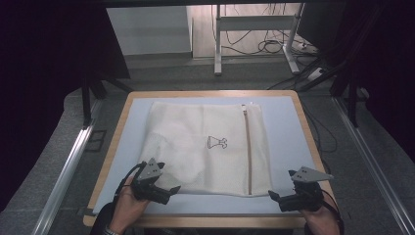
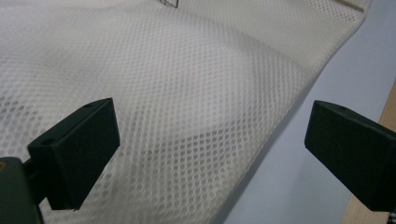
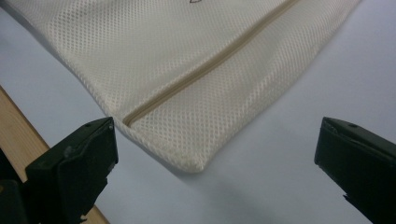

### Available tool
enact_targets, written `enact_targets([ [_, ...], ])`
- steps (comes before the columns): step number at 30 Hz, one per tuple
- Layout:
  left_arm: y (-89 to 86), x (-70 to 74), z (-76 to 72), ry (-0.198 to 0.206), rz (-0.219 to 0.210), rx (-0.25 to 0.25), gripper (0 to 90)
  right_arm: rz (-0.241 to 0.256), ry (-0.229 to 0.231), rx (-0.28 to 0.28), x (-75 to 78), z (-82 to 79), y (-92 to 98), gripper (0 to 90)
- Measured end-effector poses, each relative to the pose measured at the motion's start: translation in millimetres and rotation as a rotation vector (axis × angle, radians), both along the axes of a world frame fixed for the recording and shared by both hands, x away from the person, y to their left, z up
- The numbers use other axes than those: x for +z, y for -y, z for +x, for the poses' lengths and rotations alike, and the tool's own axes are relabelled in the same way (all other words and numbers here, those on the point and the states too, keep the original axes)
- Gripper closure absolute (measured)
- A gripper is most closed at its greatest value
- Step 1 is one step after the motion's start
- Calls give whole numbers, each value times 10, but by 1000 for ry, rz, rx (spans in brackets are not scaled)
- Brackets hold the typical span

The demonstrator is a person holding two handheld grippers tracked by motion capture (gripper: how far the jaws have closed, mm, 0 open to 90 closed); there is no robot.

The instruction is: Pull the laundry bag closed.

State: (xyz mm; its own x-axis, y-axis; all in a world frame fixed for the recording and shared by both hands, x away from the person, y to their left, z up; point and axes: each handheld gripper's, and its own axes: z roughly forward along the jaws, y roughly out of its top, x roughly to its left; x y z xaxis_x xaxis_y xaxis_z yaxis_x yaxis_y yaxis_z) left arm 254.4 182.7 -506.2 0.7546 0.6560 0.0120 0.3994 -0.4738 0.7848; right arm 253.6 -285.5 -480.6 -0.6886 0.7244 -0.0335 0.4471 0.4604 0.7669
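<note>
A cream mesh laundry bag [image 1: 205, 147] lies flat on the pale blue mat [image 1: 288, 127], its tan zipper [image 1: 247, 147] running front to back along the right side and a small dark print [image 1: 217, 142] at its middle. My left gripper [image 1: 169, 192] is open at the bag's near left corner, its jaws wide apart above the mesh [image 2: 187, 93]. My right gripper [image 1: 275, 198] is open just off the near right corner [image 3: 196, 164], where the zipper [image 3: 205, 70] ends. Nothing lies between either pair of jaws.
The mat covers a wooden table whose rim [image 1: 117, 132] shows all round. Beyond the far edge stand a white desk frame [image 1: 218, 44] and loose cables [image 1: 269, 46] on the floor. Metal rails [image 1: 63, 171] run along both sides of the table.
</note>
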Motion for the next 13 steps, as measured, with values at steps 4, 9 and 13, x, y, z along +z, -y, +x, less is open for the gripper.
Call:
enact_targets([
  [4, -52, -30, -16, -12, 8, 14, 27, -5, -7, -11, -16, -29, 38, 0],
  [9, -81, -46, -19, -22, 9, 24, 26, -6, -17, -25, -34, -50, 93, 0],
  [13, -61, -48, -14, -26, 24, 21, 26, -15, -19, -23, -42, -49, 91, 0],
])
